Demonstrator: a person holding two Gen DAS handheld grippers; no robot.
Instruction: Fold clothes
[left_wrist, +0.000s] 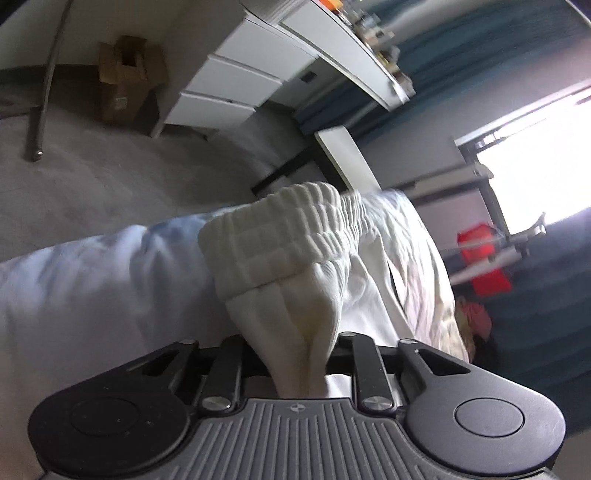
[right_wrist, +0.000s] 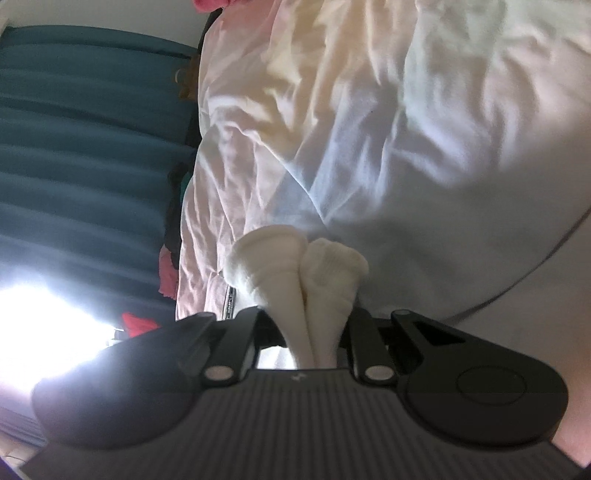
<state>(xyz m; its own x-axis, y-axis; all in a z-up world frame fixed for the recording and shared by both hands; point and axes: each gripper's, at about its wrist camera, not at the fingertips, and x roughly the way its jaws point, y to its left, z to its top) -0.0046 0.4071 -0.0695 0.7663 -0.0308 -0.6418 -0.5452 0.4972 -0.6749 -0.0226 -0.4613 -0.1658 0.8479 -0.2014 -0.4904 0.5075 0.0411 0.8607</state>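
Left gripper (left_wrist: 299, 354) is clamped down tight on a bunch of white ribbed fabric, the sock cuff (left_wrist: 269, 240), which balloons out toward twelve o'clock from between the jaws. The fabric is squeezed into a narrow neck right where it leaves the grip, so those jaws are closed about as far as the cloth allows. Behind the cuff, from nine o'clock round to three, lies the rumpled white bedsheet (left_wrist: 92, 295). Up at eleven o'clock sits a cardboard box (left_wrist: 125, 77) on the grey carpet (left_wrist: 110, 173), with a white drawer unit (left_wrist: 236, 81) at twelve and a bright window (left_wrist: 535, 177) at two.

Over to the right gripper (right_wrist: 314, 343): it too is pinched onto white sock material, and here two rounded sock toes (right_wrist: 295, 262) poke out side by side, touching each other, toward twelve o'clock. The sheet (right_wrist: 406, 129) fills the view from twelve to three. Teal curtain (right_wrist: 85, 147) folds run down the nine o'clock side, with something red (right_wrist: 140, 321) at eight.
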